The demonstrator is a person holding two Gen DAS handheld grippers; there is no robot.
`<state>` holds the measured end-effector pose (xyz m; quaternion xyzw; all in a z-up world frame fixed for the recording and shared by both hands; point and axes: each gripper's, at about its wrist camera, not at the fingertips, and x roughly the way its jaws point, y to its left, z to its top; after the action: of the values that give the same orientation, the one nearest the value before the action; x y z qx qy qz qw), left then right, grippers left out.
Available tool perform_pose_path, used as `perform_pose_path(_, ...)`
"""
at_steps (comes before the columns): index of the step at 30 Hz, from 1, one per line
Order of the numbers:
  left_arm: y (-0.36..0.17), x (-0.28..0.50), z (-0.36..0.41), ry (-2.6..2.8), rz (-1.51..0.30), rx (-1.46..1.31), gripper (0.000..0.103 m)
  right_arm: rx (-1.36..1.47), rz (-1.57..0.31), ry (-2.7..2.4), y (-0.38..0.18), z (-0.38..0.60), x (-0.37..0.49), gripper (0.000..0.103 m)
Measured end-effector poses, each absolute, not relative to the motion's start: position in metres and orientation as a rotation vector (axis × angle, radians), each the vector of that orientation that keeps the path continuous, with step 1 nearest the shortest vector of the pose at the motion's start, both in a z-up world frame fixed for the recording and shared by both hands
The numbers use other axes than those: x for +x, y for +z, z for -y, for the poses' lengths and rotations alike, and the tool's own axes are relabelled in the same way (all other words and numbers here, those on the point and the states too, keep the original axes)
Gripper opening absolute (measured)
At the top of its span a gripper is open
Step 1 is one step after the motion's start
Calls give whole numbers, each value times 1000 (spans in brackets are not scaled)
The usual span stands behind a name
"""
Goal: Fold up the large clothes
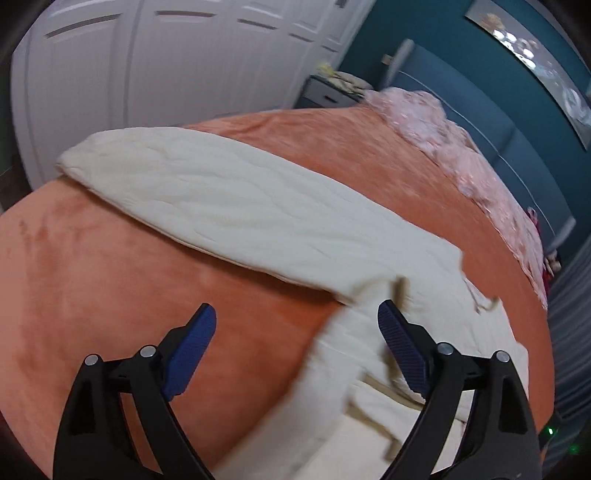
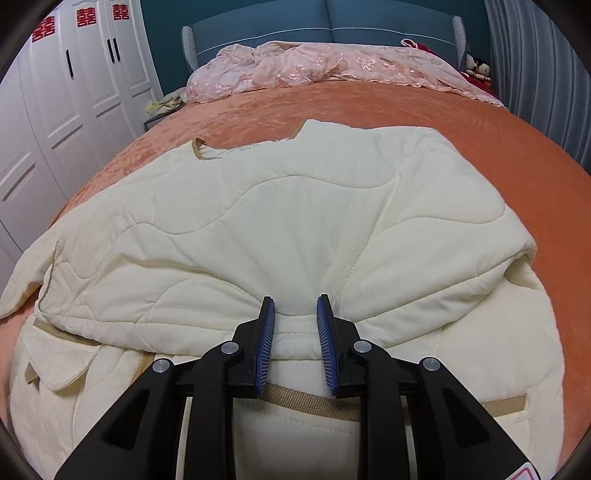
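One cream quilted jacket (image 2: 280, 221) w/ tan trim lay on the orange bed (image 2: 498, 147), one sleeve (image 1: 207, 199) stretched out flat. Left tool (image 1: 295, 325) hung released, nothing betw. its pads. Right tool (image 2: 295, 310) was clenched on a bunched fold. Jacket's near hem was cut off; left view was blurred.

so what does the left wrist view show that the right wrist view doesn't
Only the left wrist view: the left gripper, open over the orange bedspread, the coat's sleeve laid out flat, and a wall picture.

Only the right wrist view: the right gripper pinching a fold of the cream coat, plus red wardrobe decals.

Both: coat, bedspread, pink lace cover, wardrobe.
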<state>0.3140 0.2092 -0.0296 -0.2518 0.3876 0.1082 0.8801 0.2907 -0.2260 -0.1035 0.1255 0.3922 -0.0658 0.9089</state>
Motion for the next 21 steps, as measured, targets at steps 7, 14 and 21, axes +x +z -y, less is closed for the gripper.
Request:
perform_pose_path(7,-51,309,-384,530,-781,-733,80,316,-783,-131,-85,204,240,52)
perform_pose_path(14,-75,338,-408,481,-851,-764,13,314,-804,-162,-96,191,219,60)
perform_pose_path(21,31,367,-317,275,-694,-527,5,320,-798,-152,-98,192,219,62)
